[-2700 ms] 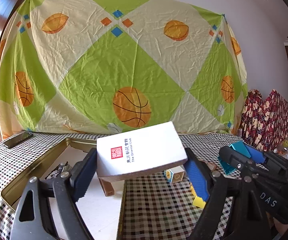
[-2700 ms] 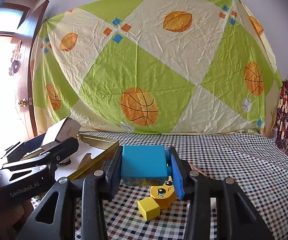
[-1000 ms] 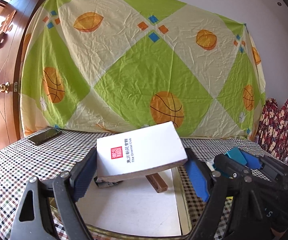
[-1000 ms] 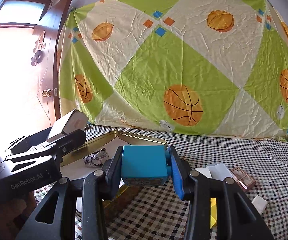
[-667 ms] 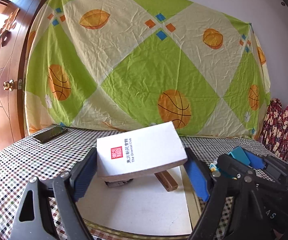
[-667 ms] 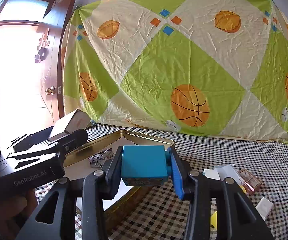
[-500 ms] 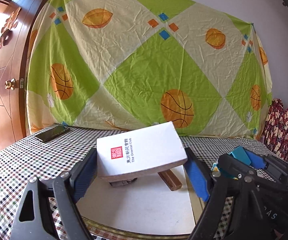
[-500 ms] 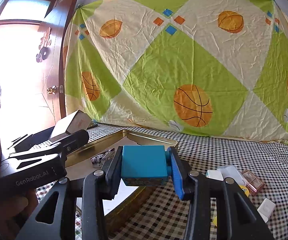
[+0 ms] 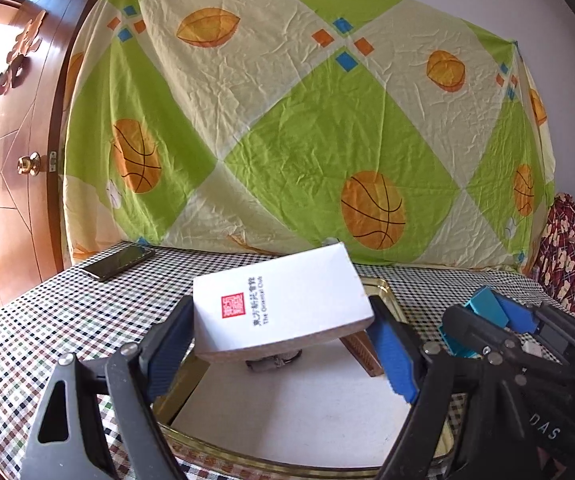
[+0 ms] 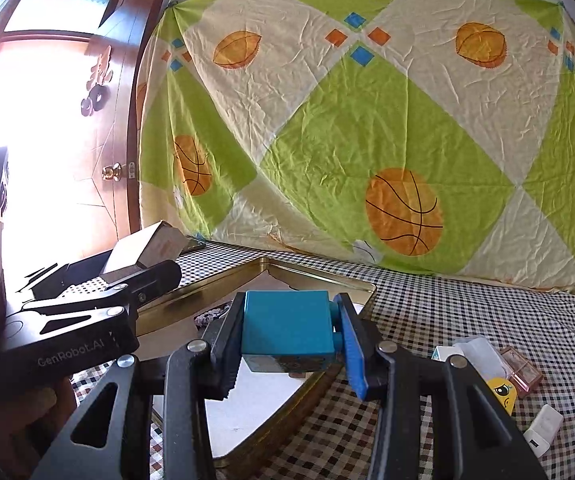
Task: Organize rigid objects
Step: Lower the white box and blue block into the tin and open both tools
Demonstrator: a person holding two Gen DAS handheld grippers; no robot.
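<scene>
I hold a white box clamped in the left gripper; its long axis runs across the jaws. The tray lies directly below and ahead of this gripper, floor bare beneath the box. My right gripper is closed on a blue block, with the tray ahead and to its left. I judge the left the nearer: lower the box straight down, then release
</scene>
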